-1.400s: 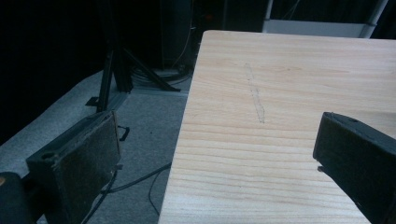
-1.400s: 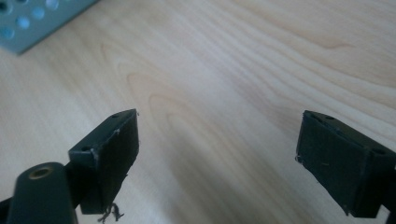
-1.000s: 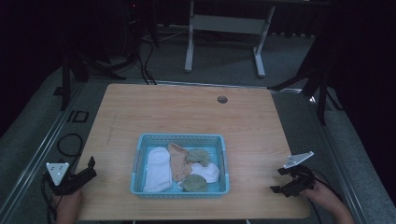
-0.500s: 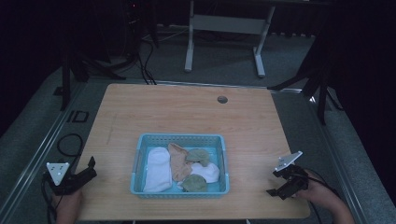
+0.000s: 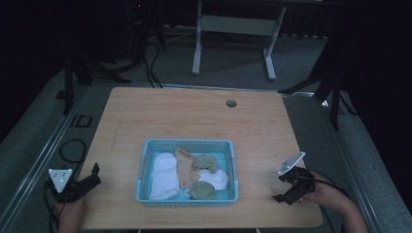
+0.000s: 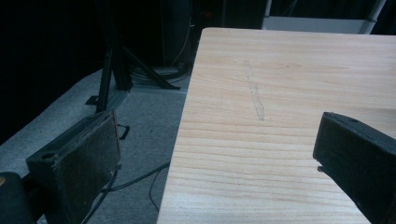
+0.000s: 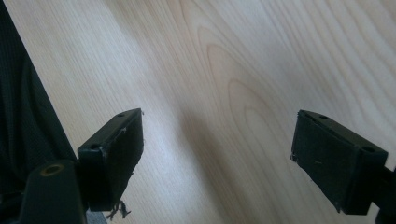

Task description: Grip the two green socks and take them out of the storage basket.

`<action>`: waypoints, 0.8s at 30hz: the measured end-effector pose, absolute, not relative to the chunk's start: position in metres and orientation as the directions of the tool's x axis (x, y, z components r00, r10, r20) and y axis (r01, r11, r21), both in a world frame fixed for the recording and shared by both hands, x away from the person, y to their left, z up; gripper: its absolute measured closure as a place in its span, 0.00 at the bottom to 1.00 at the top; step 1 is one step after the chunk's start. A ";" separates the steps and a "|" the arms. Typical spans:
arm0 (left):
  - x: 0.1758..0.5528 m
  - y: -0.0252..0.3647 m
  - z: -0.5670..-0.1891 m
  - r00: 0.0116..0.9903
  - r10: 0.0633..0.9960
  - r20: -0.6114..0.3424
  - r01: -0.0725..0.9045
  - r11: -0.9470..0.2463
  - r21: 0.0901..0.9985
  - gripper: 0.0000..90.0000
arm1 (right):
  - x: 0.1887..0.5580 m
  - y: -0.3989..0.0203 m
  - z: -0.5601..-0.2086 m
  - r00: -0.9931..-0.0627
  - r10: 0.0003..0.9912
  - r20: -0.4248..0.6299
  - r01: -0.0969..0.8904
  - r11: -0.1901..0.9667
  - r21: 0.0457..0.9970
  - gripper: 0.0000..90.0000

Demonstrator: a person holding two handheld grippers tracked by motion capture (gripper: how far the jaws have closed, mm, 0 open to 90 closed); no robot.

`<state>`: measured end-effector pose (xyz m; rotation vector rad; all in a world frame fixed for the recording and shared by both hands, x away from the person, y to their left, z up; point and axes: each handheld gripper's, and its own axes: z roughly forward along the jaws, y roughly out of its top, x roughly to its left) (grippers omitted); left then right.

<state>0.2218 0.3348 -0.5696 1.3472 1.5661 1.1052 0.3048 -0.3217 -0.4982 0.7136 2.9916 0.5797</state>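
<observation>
Both my tongs, left [image 5: 93,175] and right [image 5: 282,190], gape empty over the worktop [image 5: 194,116], flanking the basket [image 5: 187,144] of socks [image 5: 164,174].

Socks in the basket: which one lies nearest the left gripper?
The long white sock along the blue basket's left wall; the orange, green and other white ones lie farther right, away from the left gripper.

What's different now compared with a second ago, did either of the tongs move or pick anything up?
The right tongs dropped lower and came a little toward the near table edge, tipping downward; they hold nothing, with the jaws apart. The left tongs stayed at the table's near left corner, open. The blue basket and the socks in it lie as before.
</observation>
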 end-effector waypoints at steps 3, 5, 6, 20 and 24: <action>0.222 0.335 -0.570 -0.136 0.991 -0.018 0.315 0.061 0.947 0.00 | 0.305 -0.315 -0.492 -0.906 0.417 0.070 0.412 0.837 0.359 0.18; 0.222 0.335 -0.570 -0.136 0.991 -0.018 0.315 0.060 0.947 0.00 | 0.305 -0.310 -0.488 -0.912 0.404 0.063 0.398 0.842 0.364 0.19; 0.222 0.335 -0.570 -0.135 0.991 -0.018 0.314 0.060 0.947 0.00 | 0.305 -0.308 -0.486 -0.915 0.399 0.060 0.392 0.844 0.365 0.19; 0.222 0.335 -0.570 -0.131 0.991 -0.021 0.313 0.061 0.948 0.00 | 0.308 -0.274 -0.460 -0.932 0.357 0.055 0.349 0.850 0.394 0.23; 0.222 0.335 -0.570 -0.131 0.991 -0.021 0.313 0.062 0.948 0.00 | 0.309 -0.266 -0.452 -0.940 0.337 0.051 0.328 0.853 0.406 0.23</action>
